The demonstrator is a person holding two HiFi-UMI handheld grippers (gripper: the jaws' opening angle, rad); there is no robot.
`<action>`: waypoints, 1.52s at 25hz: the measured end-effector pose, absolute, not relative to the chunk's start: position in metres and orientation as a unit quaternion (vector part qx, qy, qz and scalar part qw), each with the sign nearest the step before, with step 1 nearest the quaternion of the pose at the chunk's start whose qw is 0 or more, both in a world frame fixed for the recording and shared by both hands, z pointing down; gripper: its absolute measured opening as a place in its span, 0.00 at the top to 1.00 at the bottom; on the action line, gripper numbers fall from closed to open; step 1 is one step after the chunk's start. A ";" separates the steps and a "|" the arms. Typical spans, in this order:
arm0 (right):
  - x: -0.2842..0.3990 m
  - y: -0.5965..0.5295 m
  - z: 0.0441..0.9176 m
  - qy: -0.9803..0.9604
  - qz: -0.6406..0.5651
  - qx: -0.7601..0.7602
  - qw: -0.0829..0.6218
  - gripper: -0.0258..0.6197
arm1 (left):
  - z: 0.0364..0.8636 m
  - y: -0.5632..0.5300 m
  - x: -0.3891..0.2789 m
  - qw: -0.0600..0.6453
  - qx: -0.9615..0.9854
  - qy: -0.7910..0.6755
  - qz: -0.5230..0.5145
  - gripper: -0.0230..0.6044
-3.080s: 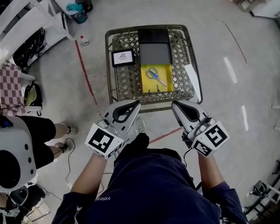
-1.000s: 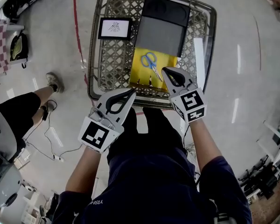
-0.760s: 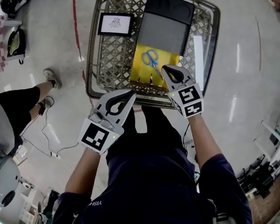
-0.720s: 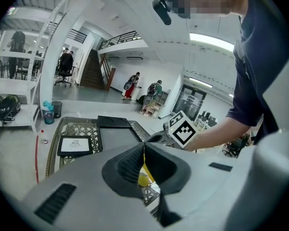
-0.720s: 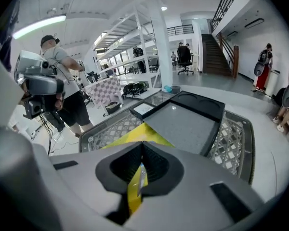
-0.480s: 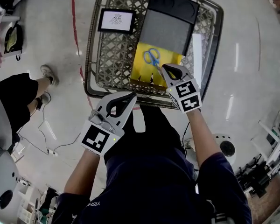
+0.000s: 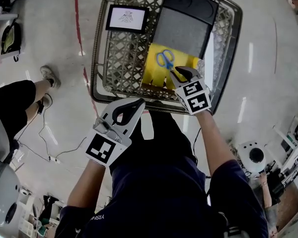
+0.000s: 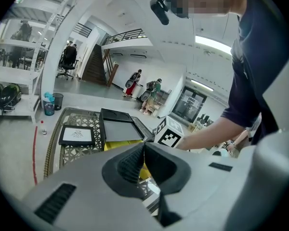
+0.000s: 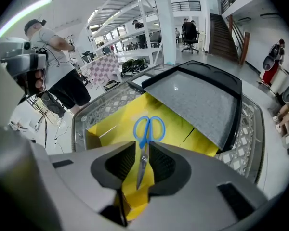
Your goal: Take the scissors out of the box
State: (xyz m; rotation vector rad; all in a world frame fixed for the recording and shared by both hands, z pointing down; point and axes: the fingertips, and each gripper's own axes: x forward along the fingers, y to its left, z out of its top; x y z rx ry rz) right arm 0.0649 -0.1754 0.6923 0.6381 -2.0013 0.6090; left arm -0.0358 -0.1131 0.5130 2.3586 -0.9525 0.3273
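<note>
Blue-handled scissors [image 7: 166, 61] lie in an open yellow box [image 7: 153, 74] inside a wire basket [image 7: 96, 58]. My right gripper [image 7: 181, 73] points steeply down into the box, at the blade end of the scissors. In the right gripper view the scissors [image 9: 145, 143] run between the jaws of the right gripper [image 9: 142, 150]. Those jaws have just been opening, and a gap shows on each side of the blades. My left gripper [image 7: 138, 102] hangs shut outside the basket's near rim, with nothing in the left gripper [image 8: 144, 146].
A dark grey lid [image 7: 184, 26] lies over the far half of the box. A framed picture [image 7: 127, 18] rests in the basket's far left corner. Another person's legs [image 7: 20, 98] stand on the floor at left, near cables and a red floor line [image 7: 79, 29].
My right gripper has dropped into the yellow box, over the scissors' blades, and its jaws have parted. The left gripper has barely moved.
</note>
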 end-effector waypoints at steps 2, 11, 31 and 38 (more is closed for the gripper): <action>0.065 -0.174 0.697 -0.805 0.253 0.260 0.470 0.77 | 0.514 -0.113 -0.040 0.285 0.882 -0.355 0.123 0.92; 0.065 -0.169 0.721 -0.774 0.258 0.248 0.523 0.73 | 0.516 -0.110 -0.051 0.291 0.881 -0.355 0.116 0.92; 0.068 -0.168 0.737 -0.733 0.243 0.247 0.586 0.82 | 0.516 -0.106 -0.061 0.295 0.879 -0.354 0.125 0.92; 0.067 -0.165 0.732 -0.743 0.239 0.253 0.571 0.84 | 0.507 -0.103 -0.057 0.281 0.884 -0.350 0.129 0.92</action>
